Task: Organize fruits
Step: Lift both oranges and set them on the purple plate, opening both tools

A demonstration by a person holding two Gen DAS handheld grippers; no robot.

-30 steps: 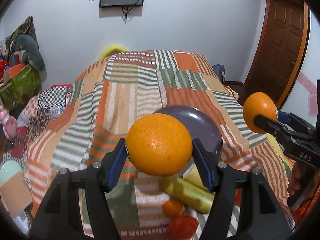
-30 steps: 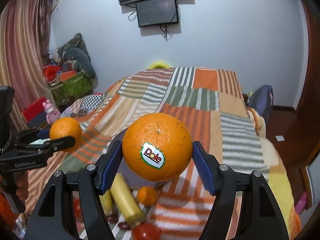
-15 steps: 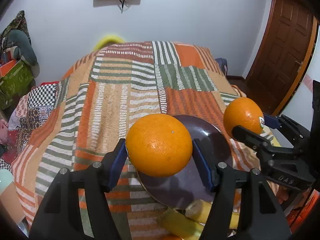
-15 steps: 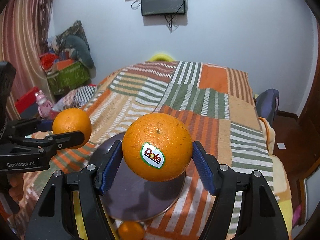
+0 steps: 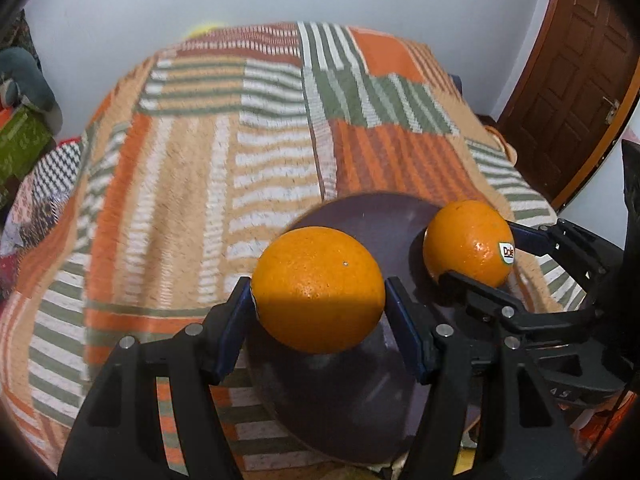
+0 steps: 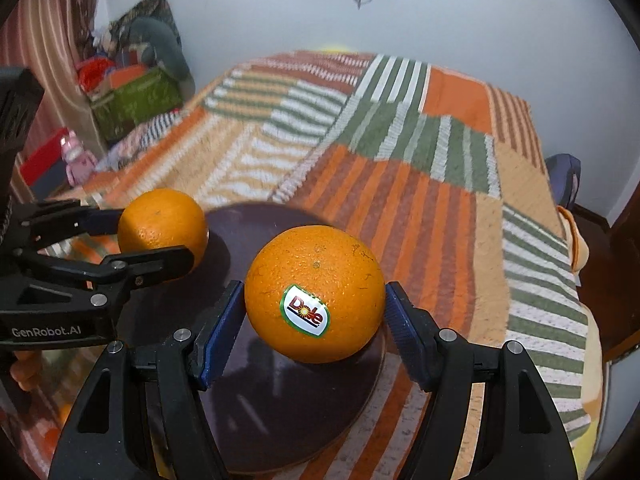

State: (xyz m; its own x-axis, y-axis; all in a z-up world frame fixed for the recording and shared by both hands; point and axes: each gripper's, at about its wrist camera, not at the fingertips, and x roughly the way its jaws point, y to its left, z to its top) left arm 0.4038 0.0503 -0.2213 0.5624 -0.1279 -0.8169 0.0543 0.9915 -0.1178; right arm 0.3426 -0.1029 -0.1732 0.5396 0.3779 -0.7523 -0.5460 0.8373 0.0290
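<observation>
My left gripper (image 5: 318, 300) is shut on a plain orange (image 5: 318, 280) and holds it over the near left part of a dark purple plate (image 5: 360, 400). My right gripper (image 6: 314, 312) is shut on an orange with a Dole sticker (image 6: 314, 280) and holds it over the same plate (image 6: 288, 408). In the left wrist view the Dole orange (image 5: 466, 240) hangs over the plate's right side. In the right wrist view the plain orange (image 6: 162, 228) sits over the plate's left edge. Both oranges hang just above the plate; contact cannot be told.
The plate lies on a bed with a striped patchwork blanket (image 5: 200, 168). A wooden door (image 5: 576, 72) stands at the right. Boxes and clutter (image 6: 128, 92) are piled on the left by the wall. A bit of yellow fruit (image 5: 466, 458) shows under the plate's near edge.
Both grippers have moved forward and down over the plate, each still holding its orange. The bananas and small fruits near the plate's front have almost dropped out of view.
</observation>
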